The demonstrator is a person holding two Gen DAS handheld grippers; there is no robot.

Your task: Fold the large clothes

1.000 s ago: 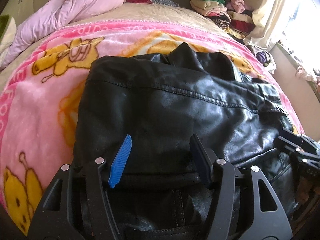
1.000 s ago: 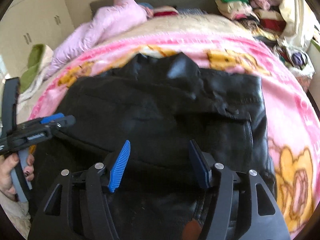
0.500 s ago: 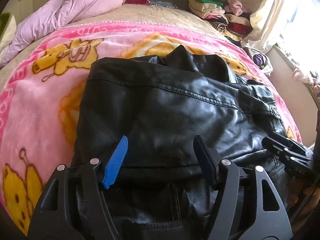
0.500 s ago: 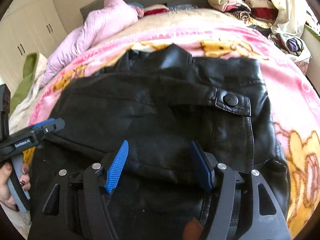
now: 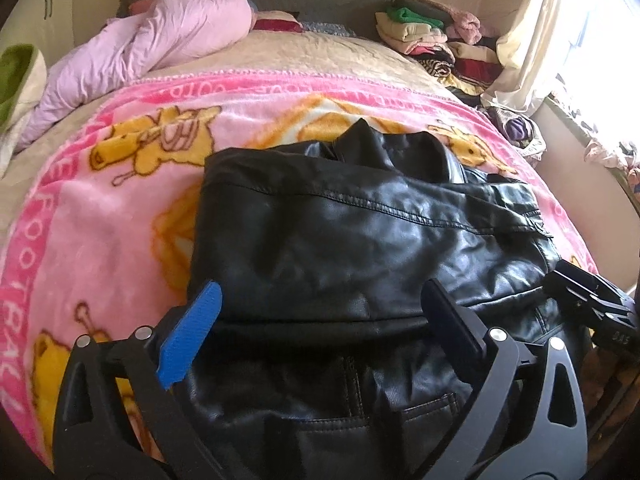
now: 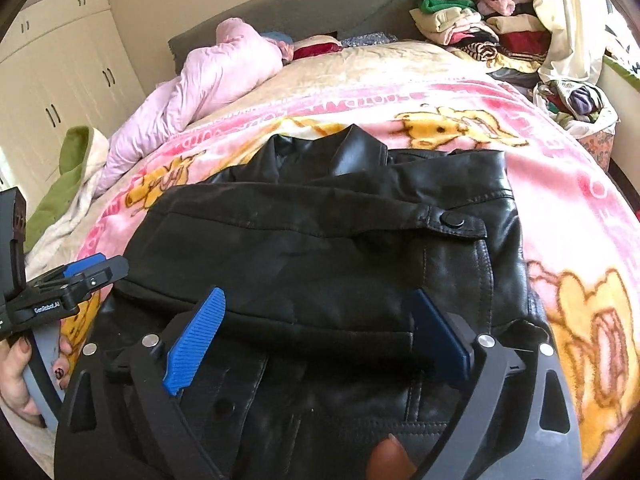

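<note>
A black leather jacket (image 5: 360, 240) lies partly folded on a pink cartoon blanket (image 5: 100, 208), collar toward the far side. It also shows in the right wrist view (image 6: 320, 248), with a snap tab on its right shoulder. My left gripper (image 5: 320, 320) is open and empty, hovering over the jacket's near left part above a folded edge. My right gripper (image 6: 316, 320) is open and empty over the near right part. Each gripper shows at the side of the other's view.
A pink quilt (image 5: 160, 40) lies bunched at the bed's far left. Stacks of folded clothes (image 5: 424, 32) sit at the far right by the dark headboard (image 6: 300, 8). A curtain (image 5: 532, 32) and bright window are on the right. White wardrobes (image 6: 60, 60) stand left.
Both grippers have drawn back and risen a little from the jacket, so more of the bed shows. The jacket has not moved. Both stay open.
</note>
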